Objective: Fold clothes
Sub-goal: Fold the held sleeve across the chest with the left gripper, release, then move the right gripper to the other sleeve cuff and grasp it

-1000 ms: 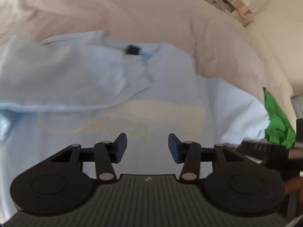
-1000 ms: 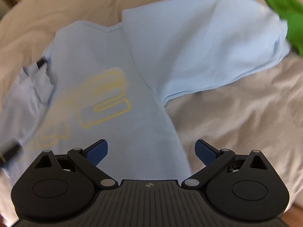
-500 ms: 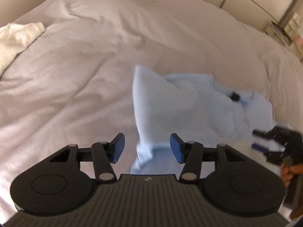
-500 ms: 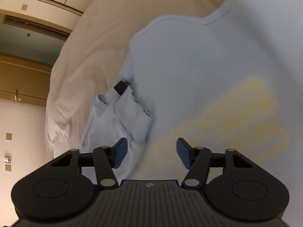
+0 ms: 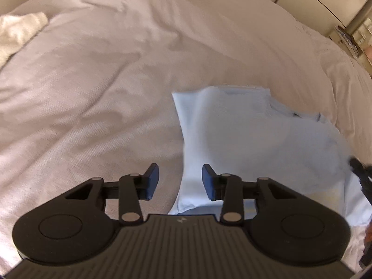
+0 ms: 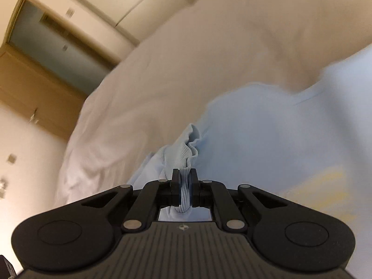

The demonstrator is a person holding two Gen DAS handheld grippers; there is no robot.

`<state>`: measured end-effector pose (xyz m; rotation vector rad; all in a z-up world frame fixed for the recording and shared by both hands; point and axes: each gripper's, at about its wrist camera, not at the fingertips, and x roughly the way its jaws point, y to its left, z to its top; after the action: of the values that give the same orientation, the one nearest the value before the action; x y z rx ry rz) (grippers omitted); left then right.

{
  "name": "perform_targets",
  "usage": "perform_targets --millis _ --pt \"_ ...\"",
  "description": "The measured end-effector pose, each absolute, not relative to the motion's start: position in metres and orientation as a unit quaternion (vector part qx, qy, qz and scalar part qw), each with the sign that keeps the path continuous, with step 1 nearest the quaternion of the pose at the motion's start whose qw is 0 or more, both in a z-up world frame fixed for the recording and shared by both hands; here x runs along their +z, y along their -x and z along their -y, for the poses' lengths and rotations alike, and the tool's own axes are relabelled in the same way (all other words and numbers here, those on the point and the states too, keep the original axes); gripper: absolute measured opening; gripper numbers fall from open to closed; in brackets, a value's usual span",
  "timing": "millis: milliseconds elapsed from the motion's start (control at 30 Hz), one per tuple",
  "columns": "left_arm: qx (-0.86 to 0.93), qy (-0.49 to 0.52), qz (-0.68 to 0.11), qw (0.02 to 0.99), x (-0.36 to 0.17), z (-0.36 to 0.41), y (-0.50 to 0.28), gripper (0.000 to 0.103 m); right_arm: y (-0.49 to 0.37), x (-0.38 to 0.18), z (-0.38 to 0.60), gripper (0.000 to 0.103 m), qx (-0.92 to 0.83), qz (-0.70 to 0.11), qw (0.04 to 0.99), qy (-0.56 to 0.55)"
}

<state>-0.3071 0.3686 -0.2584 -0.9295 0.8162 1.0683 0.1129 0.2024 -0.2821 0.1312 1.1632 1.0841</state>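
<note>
Since a second ago the right gripper (image 6: 184, 183) has swung from above the shirt's yellow print to its edge and clamped down there, while the left gripper (image 5: 180, 181) has shifted off the print toward the shirt's left edge.

The bed (image 5: 116, 81), covered in a pale creased sheet, fills most of both views. On it lies the light blue shirt (image 5: 255, 139), in the near right part of the left wrist view, with one sleeve folded across its body and ending in a straight edge toward the far side. Part of its yellow print (image 6: 325, 186) shows to the right in the right wrist view. A white towel (image 5: 18, 30) rests at the far left of the bed, well apart from the shirt.

The right gripper's jaws are pressed together on a ribbed blue fold of the shirt, probably a cuff or the collar; blur keeps that uncertain. The left gripper's jaws stand narrow and are closing. The shirt's left edge runs beneath the gap between them, and the pads do not press on it. The right gripper's dark tip shows at the right edge of the left wrist view.
</note>
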Motion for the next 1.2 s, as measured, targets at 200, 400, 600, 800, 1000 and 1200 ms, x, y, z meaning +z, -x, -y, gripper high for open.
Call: perform_targets --millis 200,400,600,800,1000,1200 --pt "0.451 0.390 -0.402 0.695 -0.280 -0.364 0.277 0.034 -0.136 -0.328 -0.167 0.007 0.405 -0.554 0.727 -0.006" --pt "0.453 0.338 -0.468 0.679 -0.300 -0.357 0.254 0.035 -0.127 -0.346 -0.175 0.018 0.374 -0.568 0.730 0.065" --pt "0.441 0.291 -0.495 0.690 -0.289 -0.328 0.229 0.038 -0.141 -0.337 -0.135 0.034 0.353 -0.578 0.734 0.053" --pt "0.418 0.285 -0.518 0.690 -0.282 -0.294 0.192 0.037 -0.194 -0.321 -0.064 0.034 0.324 -0.596 0.734 -0.025" --pt "0.394 0.278 -0.513 0.710 -0.266 -0.259 0.142 0.041 -0.272 -0.313 0.030 0.041 0.248 -0.576 0.764 -0.154" --pt "0.386 0.289 -0.502 0.718 -0.260 -0.245 0.100 0.042 -0.330 -0.324 0.090 0.043 0.209 -0.546 0.773 -0.247"
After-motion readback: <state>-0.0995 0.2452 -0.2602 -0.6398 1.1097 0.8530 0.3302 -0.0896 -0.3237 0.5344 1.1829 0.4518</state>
